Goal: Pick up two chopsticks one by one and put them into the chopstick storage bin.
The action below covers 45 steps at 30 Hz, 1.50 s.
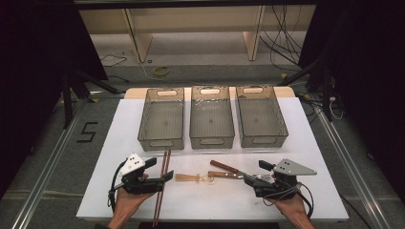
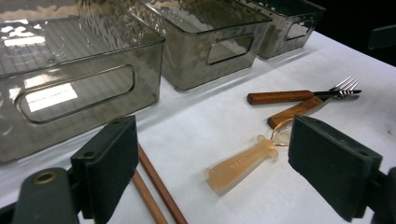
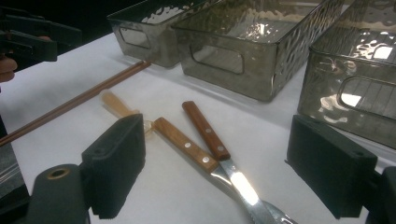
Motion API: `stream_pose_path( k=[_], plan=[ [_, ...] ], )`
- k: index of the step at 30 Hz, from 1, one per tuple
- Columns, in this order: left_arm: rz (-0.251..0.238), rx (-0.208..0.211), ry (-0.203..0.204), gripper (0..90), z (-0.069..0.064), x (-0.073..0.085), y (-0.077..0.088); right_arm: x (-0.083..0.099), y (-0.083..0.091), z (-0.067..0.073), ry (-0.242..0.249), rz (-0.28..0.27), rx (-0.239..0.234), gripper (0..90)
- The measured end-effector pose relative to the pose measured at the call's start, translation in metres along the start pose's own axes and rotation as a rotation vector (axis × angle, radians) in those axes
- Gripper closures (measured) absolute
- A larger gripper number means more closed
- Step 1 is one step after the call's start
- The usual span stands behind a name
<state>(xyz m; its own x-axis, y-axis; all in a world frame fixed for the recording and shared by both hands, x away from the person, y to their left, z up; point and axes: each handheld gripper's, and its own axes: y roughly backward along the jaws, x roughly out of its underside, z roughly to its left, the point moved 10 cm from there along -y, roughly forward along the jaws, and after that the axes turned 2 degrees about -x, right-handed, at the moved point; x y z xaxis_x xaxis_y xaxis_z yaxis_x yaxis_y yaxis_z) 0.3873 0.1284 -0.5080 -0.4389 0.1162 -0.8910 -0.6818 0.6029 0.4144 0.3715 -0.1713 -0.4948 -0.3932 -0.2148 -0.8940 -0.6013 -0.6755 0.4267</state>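
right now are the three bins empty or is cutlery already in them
Empty. The left bin, middle bin and right bin show bare floors; the chopsticks and wooden-handled cutlery lie on the table.

**Colours and patterns on the table**

The table [image 1: 305,143] has a plain white top. The three bins [image 1: 211,123] along its far edge are smoky grey and see-through, with a rippled pattern on the walls and fine lines on the floor. The chopsticks [image 1: 162,183] are reddish brown. The knife [image 3: 205,130] and fork [image 3: 184,144] have warm brown wooden handles with silver rivets and shiny steel blades. The small tool [image 2: 240,163] is pale amber. The jaws of both grippers are black.
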Motion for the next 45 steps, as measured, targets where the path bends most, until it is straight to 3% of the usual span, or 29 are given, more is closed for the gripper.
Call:
stream_pose_path(
  k=[9, 14, 17, 21, 25, 26, 27, 32, 36, 45],
  plan=[
    [0.027, -0.013, 0.013, 15.7, 0.002, 0.000, -0.001, -0.001, 0.000, 0.000, 0.005, -0.002, 0.003, 20.6],
    [0.080, -0.035, 0.025, 16.4, 0.005, 0.001, -0.002, -0.002, 0.001, -0.001, 0.003, 0.002, 0.006, 20.7],
    [0.143, -0.061, 0.038, 17.0, 0.010, 0.002, -0.002, 0.000, 0.000, -0.001, 0.008, 0.013, 0.005, 20.7],
    [0.178, -0.069, 0.058, 17.7, 0.012, 0.003, -0.003, 0.000, -0.001, 0.000, 0.006, 0.021, 0.006, 20.7],
    [0.255, -0.095, 0.097, 19.1, 0.019, 0.004, -0.005, 0.000, -0.001, 0.000, 0.009, 0.027, 0.004, 20.8],
    [0.255, -0.095, 0.097, 19.1, 0.019, 0.004, -0.005, 0.000, -0.001, 0.000, 0.008, 0.028, 0.002, 20.8],
    [0.293, -0.100, 0.103, 19.8, 0.020, 0.004, -0.006, 0.001, -0.001, 0.001, 0.009, 0.031, 0.002, 20.9],
    [0.360, -0.120, 0.121, 22.9, 0.024, 0.005, -0.008, 0.002, -0.002, 0.001, 0.014, 0.041, 0.000, 20.9],
    [0.414, -0.160, 0.104, 25.6, 0.029, 0.007, -0.008, 0.002, -0.003, 0.002, 0.015, 0.043, -0.003, 20.9],
    [0.513, -0.175, 0.111, 31.9, 0.036, 0.012, -0.013, 0.002, -0.003, 0.003, 0.014, 0.049, -0.011, 21.1]
  ],
)
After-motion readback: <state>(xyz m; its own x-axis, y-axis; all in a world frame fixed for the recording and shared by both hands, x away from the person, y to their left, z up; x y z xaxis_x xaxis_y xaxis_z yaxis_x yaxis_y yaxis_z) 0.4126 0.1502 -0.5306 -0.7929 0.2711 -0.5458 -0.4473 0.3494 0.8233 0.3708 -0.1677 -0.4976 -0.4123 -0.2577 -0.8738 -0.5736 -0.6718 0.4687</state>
